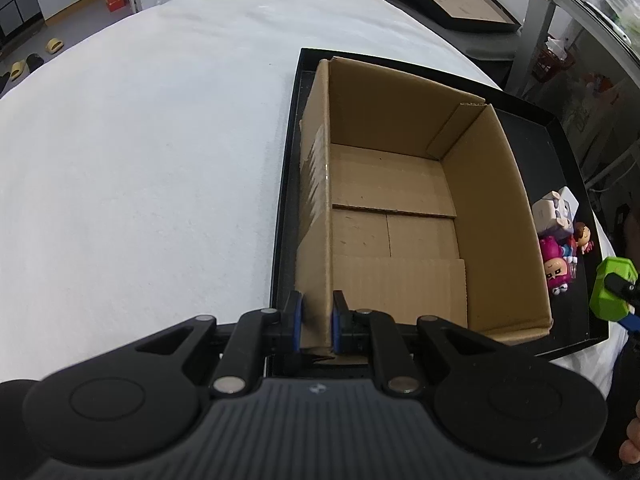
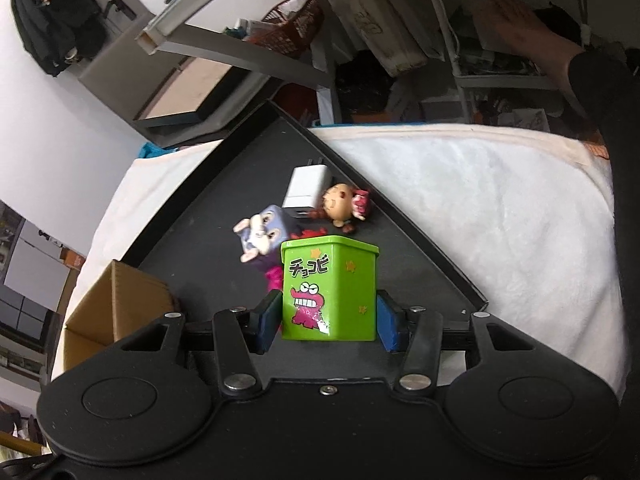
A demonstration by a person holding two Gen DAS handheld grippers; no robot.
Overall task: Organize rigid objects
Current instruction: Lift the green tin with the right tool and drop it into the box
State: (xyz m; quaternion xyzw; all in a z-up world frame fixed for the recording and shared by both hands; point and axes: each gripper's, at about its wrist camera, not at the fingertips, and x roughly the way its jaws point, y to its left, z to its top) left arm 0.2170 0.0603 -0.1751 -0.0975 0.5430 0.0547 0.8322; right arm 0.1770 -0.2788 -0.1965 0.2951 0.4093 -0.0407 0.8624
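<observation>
An open cardboard box stands empty in a black tray on the white-covered table. My left gripper is shut on the box's near left wall. My right gripper is shut on a green cartoon tin, held upright just above the tray. The same green tin shows at the right edge of the left wrist view. Behind it on the tray lie a grey rabbit cube, a white charger, a brown-headed doll and a pink figure.
White cloth covers the table left of the tray and also right of it. A framed board leans beyond the table. Shelves with clutter stand behind. A person's hand rests at the far right.
</observation>
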